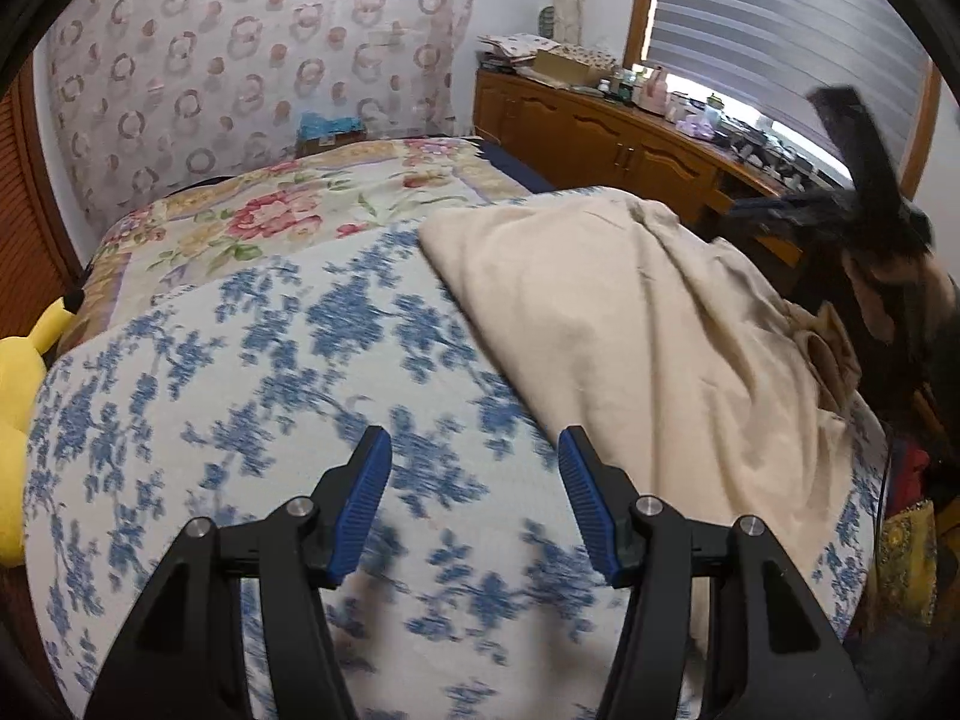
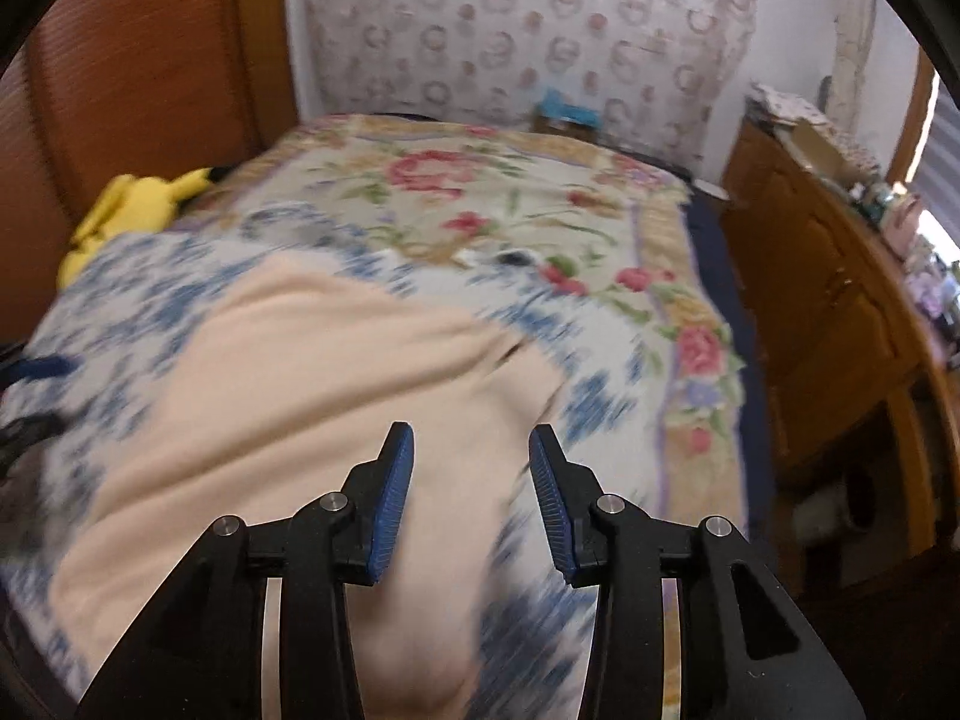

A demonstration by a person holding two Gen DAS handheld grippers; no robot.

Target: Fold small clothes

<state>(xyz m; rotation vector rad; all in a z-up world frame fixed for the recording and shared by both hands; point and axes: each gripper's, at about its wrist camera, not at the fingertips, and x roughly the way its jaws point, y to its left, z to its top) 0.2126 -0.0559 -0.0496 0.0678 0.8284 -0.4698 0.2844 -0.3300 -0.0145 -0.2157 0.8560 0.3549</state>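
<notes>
Your left gripper (image 1: 474, 450) sits nearest the lens, its blue-padded fingers (image 1: 360, 504) spread wide with nothing between them, hovering over the blue-and-white floral blanket (image 1: 252, 396) on the bed. Just to its right lies the cream garment (image 1: 630, 324), rumpled and spread across the blanket, its near edge running close past the right-hand finger without touching it. At the garment's far right side the cloth bunches into folds near the bed's edge.

Your right gripper (image 2: 471, 450) is also open, jaws apart and empty, held directly above the same cream garment (image 2: 312, 408), which fills the middle of the right wrist view. That view is blurred, so finer creases cannot be made out. You can see your right gripper (image 1: 840, 198) from the left wrist camera too, as a dark blurred shape at the far right, above the bunched cloth.

Beyond the blue blanket a second cover with red and pink flowers (image 2: 510, 204) stretches toward the far wall. A yellow plush toy (image 2: 138, 198) lies at the left side of the bed against the wooden panel. A wooden cabinet (image 1: 606, 132) runs along the right side of the room under the window blinds (image 1: 792, 30), its top cluttered with small items. A patterned curtain (image 1: 252, 60) hangs behind the bed.
</notes>
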